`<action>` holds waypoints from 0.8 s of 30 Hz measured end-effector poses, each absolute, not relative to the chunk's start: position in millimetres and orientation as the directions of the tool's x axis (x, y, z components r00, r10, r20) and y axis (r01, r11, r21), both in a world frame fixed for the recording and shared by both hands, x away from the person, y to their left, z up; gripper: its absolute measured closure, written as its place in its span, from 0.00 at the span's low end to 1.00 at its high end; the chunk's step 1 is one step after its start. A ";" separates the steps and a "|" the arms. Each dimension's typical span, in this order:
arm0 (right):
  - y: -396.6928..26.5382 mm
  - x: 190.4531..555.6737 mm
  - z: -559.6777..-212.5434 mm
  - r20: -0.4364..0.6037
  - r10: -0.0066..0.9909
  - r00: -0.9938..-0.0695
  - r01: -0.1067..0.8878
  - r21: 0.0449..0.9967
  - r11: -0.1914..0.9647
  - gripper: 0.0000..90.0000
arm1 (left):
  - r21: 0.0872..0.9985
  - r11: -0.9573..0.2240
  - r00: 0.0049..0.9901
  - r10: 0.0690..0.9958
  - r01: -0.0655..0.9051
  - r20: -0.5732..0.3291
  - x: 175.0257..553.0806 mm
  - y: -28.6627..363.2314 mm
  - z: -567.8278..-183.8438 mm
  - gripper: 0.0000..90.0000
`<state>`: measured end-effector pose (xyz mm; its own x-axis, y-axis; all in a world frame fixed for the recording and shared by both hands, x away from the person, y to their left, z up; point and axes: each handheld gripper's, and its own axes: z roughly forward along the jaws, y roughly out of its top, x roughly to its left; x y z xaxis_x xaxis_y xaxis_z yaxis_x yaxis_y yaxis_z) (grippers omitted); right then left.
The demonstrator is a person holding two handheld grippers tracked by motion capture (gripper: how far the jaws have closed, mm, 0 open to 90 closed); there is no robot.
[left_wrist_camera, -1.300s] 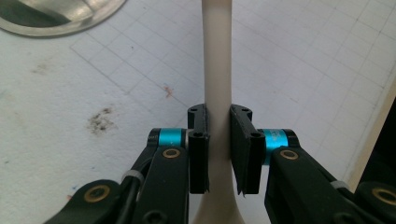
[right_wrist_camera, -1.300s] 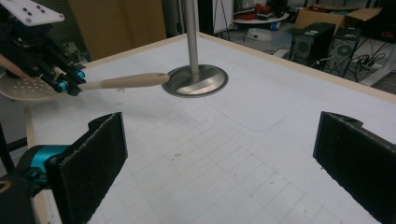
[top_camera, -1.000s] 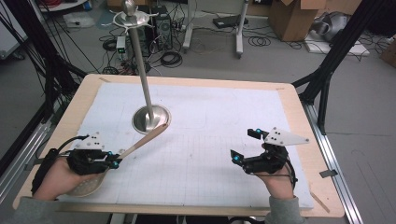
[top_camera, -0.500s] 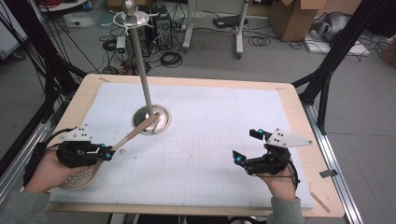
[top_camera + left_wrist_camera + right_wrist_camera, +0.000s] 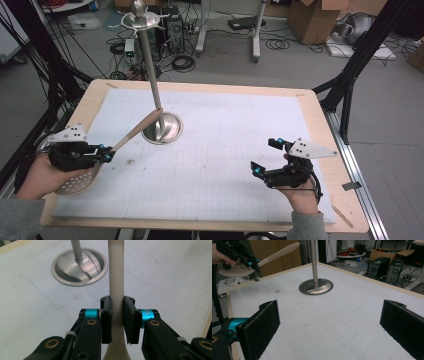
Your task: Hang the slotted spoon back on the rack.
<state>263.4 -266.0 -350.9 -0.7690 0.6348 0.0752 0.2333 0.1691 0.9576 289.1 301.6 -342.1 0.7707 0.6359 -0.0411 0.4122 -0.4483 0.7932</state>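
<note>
Wooden skimmer (image 5: pixel 131 136) in raised left gripper (image 5: pixel 102 154)

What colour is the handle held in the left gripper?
Pale beige handle, clearest in the left gripper view.

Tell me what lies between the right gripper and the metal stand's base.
Nothing: in the right gripper view the stretch from the right gripper to the stand's base is bare white gridded mat. The high view shows the same.
</note>
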 end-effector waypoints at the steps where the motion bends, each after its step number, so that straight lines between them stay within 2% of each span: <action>1: -266.2 263.3 -350.9 0.077 0.636 -0.768 0.235 0.957 0.169 0.02 | 0.795 -0.446 0.769 0.638 0.411 -0.040 289.3 302.9 -340.3 0.86; 24: -274.2 262.9 -355.5 0.091 0.643 -0.761 0.250 0.955 0.161 0.02 | 0.832 -0.395 0.751 0.659 0.389 -0.038 300.0 322.6 -312.3 0.86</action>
<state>262.9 -274.2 -355.5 -0.7608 0.6426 0.0911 0.2502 0.1610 0.9547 300.0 322.6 -312.3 0.7511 0.6591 -0.0384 0.3890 -0.3947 0.8324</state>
